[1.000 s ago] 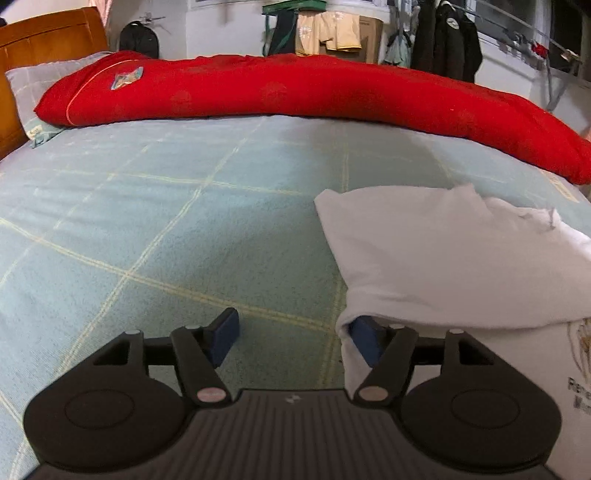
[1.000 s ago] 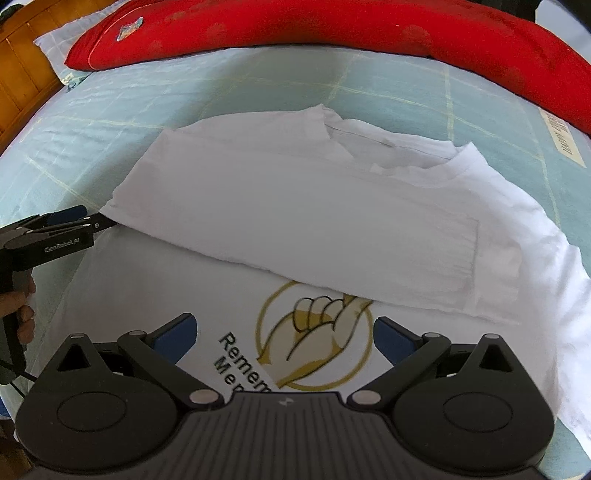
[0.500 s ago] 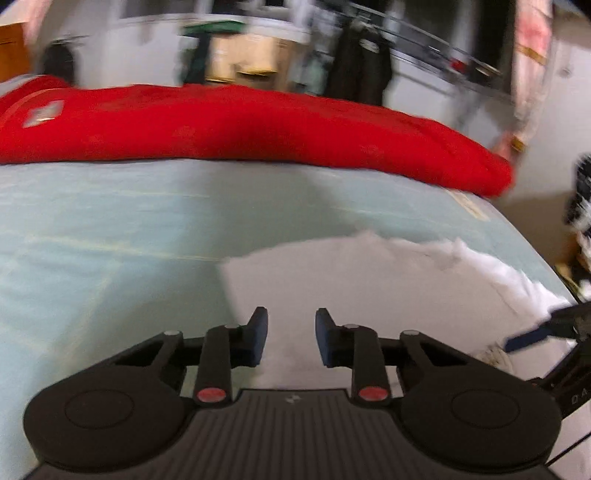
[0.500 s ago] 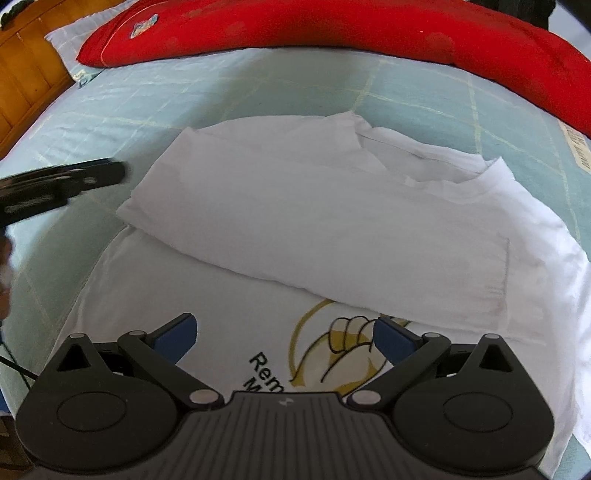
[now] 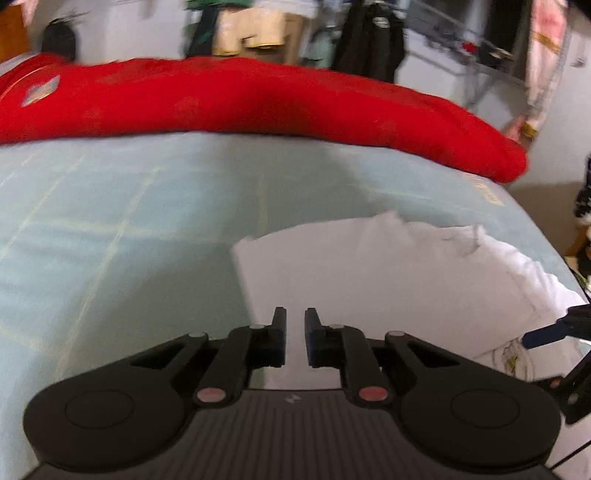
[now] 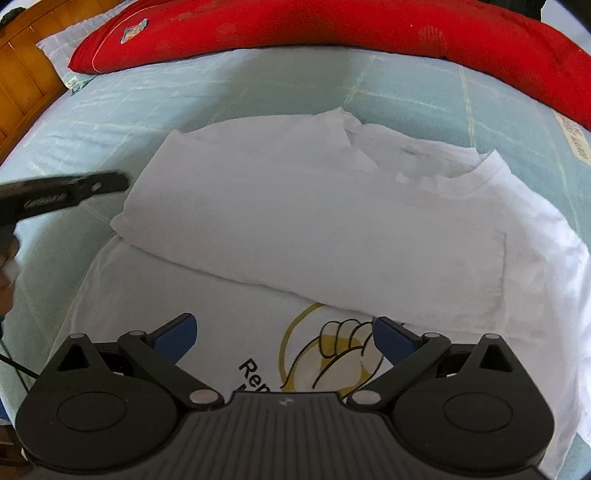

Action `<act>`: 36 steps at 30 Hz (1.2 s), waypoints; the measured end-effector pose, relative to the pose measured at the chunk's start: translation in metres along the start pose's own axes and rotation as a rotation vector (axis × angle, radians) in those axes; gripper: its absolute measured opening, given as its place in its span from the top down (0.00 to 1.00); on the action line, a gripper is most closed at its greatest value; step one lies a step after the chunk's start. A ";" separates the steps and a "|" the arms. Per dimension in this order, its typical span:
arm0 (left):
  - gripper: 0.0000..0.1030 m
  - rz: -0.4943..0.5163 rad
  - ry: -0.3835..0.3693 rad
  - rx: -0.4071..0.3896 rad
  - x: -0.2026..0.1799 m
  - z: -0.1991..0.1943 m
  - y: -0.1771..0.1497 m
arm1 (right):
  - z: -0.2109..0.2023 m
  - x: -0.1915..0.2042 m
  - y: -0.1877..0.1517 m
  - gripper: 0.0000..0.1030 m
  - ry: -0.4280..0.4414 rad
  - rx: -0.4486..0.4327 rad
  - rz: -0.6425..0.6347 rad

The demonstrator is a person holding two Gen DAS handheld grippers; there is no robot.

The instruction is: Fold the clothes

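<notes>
The white T-shirt (image 6: pixel 314 221) lies flat on the bed (image 6: pixel 184 96), partly folded: 1 side is laid over its middle, and a yellow hand print with black lettering shows on its near part. The red quilt (image 6: pixel 332 26) runs along the far side of the bed, well apart from the shirt.

The right claw (image 6: pixel 284 338) hangs above the shirt's near, printed part with its 2 blue fingers (image 6: pixel 175 334) spread wide and no cloth between them.

The left claw (image 5: pixel 294 338) sits off the shirt's left side, near the folded corner, above the shirt's edge. Its jaws have just been closing and now stand nearly together with a narrow gap; no cloth is pinched between them. In the right wrist view it (image 6: pixel 110 182) appears just left of the fold's corner, clear of the fabric.
</notes>
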State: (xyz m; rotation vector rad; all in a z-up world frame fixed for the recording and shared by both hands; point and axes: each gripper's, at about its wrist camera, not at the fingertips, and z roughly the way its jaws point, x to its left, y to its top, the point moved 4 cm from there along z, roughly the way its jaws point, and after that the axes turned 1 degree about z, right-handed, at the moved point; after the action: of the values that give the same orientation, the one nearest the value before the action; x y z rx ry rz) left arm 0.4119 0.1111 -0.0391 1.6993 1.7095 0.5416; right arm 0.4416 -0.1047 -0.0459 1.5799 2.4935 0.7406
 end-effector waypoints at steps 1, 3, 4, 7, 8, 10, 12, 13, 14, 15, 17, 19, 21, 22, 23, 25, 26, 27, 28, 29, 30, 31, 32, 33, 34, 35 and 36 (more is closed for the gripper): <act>0.87 0.019 0.011 0.016 -0.001 0.010 0.000 | 0.000 0.001 0.000 0.00 0.001 0.002 -0.006; 0.87 0.037 0.059 0.059 0.003 0.031 -0.005 | -0.001 0.000 0.001 0.00 -0.002 -0.002 -0.015; 0.87 0.021 0.074 0.058 0.008 0.036 -0.005 | -0.001 0.000 0.001 0.00 -0.004 -0.004 -0.019; 0.89 -0.020 0.115 0.038 0.023 0.041 0.001 | -0.003 -0.008 -0.001 0.00 -0.016 -0.005 -0.002; 0.90 -0.023 0.134 0.030 0.024 0.040 0.007 | -0.003 -0.010 -0.003 0.00 -0.019 -0.004 0.009; 0.90 -0.028 0.120 0.001 0.024 0.037 0.018 | -0.004 -0.016 -0.006 0.00 -0.026 -0.001 0.031; 0.90 -0.019 0.078 -0.017 0.019 0.039 0.026 | -0.003 -0.019 -0.009 0.00 -0.028 0.001 0.055; 0.90 -0.001 0.066 -0.012 0.016 0.042 0.029 | -0.003 -0.020 -0.010 0.00 -0.027 0.003 0.066; 0.90 0.006 0.073 -0.004 0.016 0.048 0.029 | -0.003 -0.019 -0.010 0.00 -0.025 0.002 0.070; 0.89 0.011 0.082 0.003 0.017 0.054 0.029 | -0.003 -0.019 -0.011 0.00 -0.022 0.000 0.074; 0.89 0.020 0.102 0.019 0.017 0.067 0.029 | -0.004 -0.018 -0.011 0.00 -0.021 -0.003 0.077; 0.89 -0.014 0.173 0.037 0.030 0.074 0.029 | -0.005 -0.017 -0.011 0.00 -0.024 -0.007 0.073; 0.89 -0.058 0.190 0.011 0.039 0.066 0.035 | -0.006 -0.019 -0.012 0.00 -0.032 -0.004 0.079; 0.89 -0.080 0.196 -0.004 0.043 0.062 0.039 | -0.006 -0.021 -0.013 0.00 -0.034 -0.002 0.085; 0.89 -0.077 0.174 -0.012 0.040 0.059 0.040 | -0.006 -0.023 -0.014 0.00 -0.036 -0.001 0.091; 0.89 -0.062 0.120 -0.024 0.033 0.054 0.041 | -0.006 -0.026 -0.016 0.00 -0.041 0.003 0.103; 0.89 -0.055 0.093 -0.031 0.029 0.051 0.041 | -0.005 -0.027 -0.016 0.00 -0.040 0.003 0.108; 0.88 -0.048 0.066 -0.037 0.026 0.048 0.042 | -0.005 -0.027 -0.015 0.00 -0.039 0.003 0.112; 0.86 -0.032 0.047 -0.029 0.022 0.050 0.041 | -0.005 -0.027 -0.015 0.00 -0.038 0.004 0.116; 0.85 -0.023 0.051 -0.008 0.020 0.055 0.038 | -0.004 -0.026 -0.013 0.00 -0.035 0.002 0.119; 0.85 -0.016 0.059 0.016 0.019 0.061 0.036 | -0.004 -0.024 -0.012 0.00 -0.030 0.000 0.117; 0.85 -0.026 0.078 0.018 0.021 0.063 0.036 | -0.004 -0.023 -0.011 0.00 -0.024 -0.002 0.114; 0.85 -0.039 0.098 0.015 0.025 0.063 0.036 | -0.004 -0.022 -0.009 0.00 -0.019 -0.003 0.111; 0.85 -0.052 0.119 0.013 0.028 0.064 0.037 | -0.004 -0.020 -0.008 0.00 -0.017 -0.004 0.103; 0.85 -0.065 0.140 0.011 0.031 0.065 0.037 | -0.004 -0.018 -0.008 0.00 -0.016 -0.004 0.095; 0.85 -0.078 0.160 0.009 0.035 0.066 0.038 | -0.004 -0.016 -0.007 0.00 -0.019 -0.003 0.088; 0.87 -0.091 0.181 0.006 0.038 0.067 0.038 | -0.004 -0.016 -0.007 0.00 -0.022 -0.003 0.083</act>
State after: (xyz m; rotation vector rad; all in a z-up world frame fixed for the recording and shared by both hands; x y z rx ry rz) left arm 0.4882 0.1406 -0.0651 1.6092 1.9075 0.6655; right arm 0.4413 -0.1220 -0.0485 1.6903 2.4234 0.7321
